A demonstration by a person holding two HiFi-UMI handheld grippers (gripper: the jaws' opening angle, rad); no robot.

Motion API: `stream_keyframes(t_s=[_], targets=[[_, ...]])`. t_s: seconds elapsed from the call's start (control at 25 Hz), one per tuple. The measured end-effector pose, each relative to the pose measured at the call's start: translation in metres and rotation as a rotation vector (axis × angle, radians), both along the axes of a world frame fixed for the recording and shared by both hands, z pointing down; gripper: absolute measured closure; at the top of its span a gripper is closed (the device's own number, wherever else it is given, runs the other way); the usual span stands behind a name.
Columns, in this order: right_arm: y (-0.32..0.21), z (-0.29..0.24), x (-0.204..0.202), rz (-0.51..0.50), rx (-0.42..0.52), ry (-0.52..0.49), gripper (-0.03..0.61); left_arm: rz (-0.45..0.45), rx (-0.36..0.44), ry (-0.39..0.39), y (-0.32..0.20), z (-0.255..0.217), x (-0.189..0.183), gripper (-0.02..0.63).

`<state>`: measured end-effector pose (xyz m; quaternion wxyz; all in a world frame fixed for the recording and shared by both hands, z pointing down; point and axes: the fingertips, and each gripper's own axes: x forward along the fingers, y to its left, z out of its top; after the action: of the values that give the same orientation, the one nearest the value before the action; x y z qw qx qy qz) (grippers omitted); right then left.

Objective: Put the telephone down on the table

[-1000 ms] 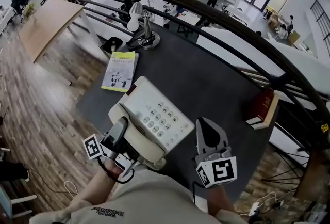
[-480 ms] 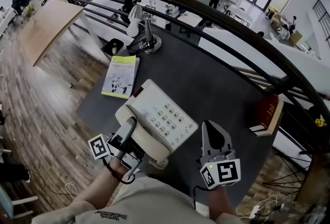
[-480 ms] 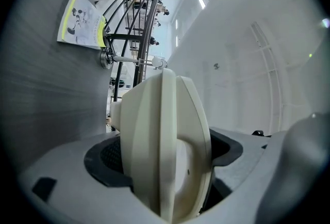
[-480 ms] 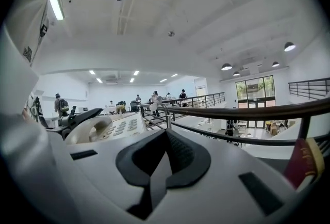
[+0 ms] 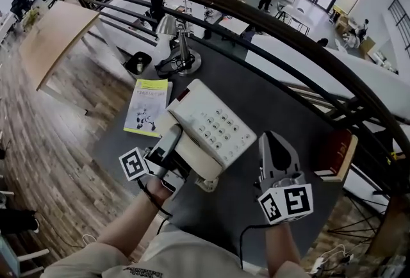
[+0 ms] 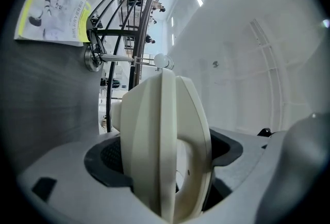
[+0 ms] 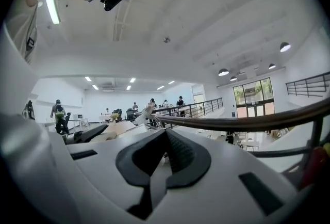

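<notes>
Telephone point(image 5: 214, 123): cream desk set, keypad point(image 5: 221, 130) facing up, over the near left part of the dark round table point(image 5: 275, 97). It sits at an angle to the table edge. The head view does not show whether its underside touches the top.

Handset point(image 5: 195, 160): lies along the set's near edge. Its near end is covered by the left gripper point(image 5: 172, 145). In the left gripper view the handset point(image 6: 165, 130) stands edge-on and fills the gap.

Left gripper point(image 6: 165, 176): both jaws closed onto the handset, dark pads against its two sides. Its marker cube point(image 5: 134, 163) faces the head camera.

Right gripper point(image 5: 274, 145): just right of the telephone, apart from it, over the table's near edge. In its own view point(image 7: 164, 153) the jaws meet with nothing between them.

Booklet point(image 5: 147, 106): yellow-green and white cover, flat on the table left of the telephone. Its print is too small to read. It is also seen in the left gripper view point(image 6: 51, 9), with one corner cut off by the lens edge.

Desk lamp point(image 5: 182, 56): at the table's far left, with a round base. The head is partly masked by the railing point(image 5: 288, 30).

Book point(image 5: 336, 152): dark red, at the table's right edge, partly behind a rail post.

Small pale part point(image 5: 205, 184) under the handset: too small to identify.
</notes>
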<state>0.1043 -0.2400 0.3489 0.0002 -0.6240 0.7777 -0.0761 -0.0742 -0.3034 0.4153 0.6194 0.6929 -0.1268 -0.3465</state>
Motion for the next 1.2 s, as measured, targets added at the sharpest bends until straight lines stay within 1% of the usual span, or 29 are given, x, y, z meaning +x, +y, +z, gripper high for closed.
stream_keyframes(t_s=[0.12,0.24,0.48,0.6,0.72,0.8,0.92,1.0,1.08,1.2], targets=[[-0.034,-0.008,0.013,0.011,0.033,0.015,0.577,-0.013,0.008,-0.02,-0.035,0.012,0.01,0.176],[-0.067,0.001,0.026,0.026,0.04,0.045,0.577,-0.02,0.007,-0.041,-0.07,0.034,0.021,0.176],[-0.12,0.045,0.051,0.059,-0.021,0.126,0.577,-0.027,-0.007,-0.116,-0.13,0.089,0.039,0.176],[-0.141,0.071,0.054,0.055,-0.053,0.138,0.577,-0.045,-0.046,-0.138,-0.154,0.121,0.044,0.176],[-0.163,0.102,0.052,0.045,-0.091,0.138,0.577,-0.057,-0.088,-0.158,-0.173,0.155,0.049,0.176],[-0.178,0.12,0.051,0.051,-0.097,0.12,0.577,-0.063,-0.106,-0.161,-0.183,0.174,0.053,0.176],[-0.194,0.132,0.054,0.096,-0.033,0.092,0.577,-0.075,-0.119,-0.155,-0.195,0.196,0.059,0.176],[-0.203,0.139,0.051,0.101,-0.009,0.092,0.577,-0.08,-0.133,-0.146,-0.2,0.208,0.062,0.175],[-0.211,0.149,0.047,0.087,-0.01,0.094,0.577,-0.087,-0.148,-0.136,-0.204,0.22,0.064,0.175],[-0.218,0.162,0.045,0.075,-0.027,0.094,0.577,-0.091,-0.168,-0.155,-0.204,0.237,0.067,0.172]])
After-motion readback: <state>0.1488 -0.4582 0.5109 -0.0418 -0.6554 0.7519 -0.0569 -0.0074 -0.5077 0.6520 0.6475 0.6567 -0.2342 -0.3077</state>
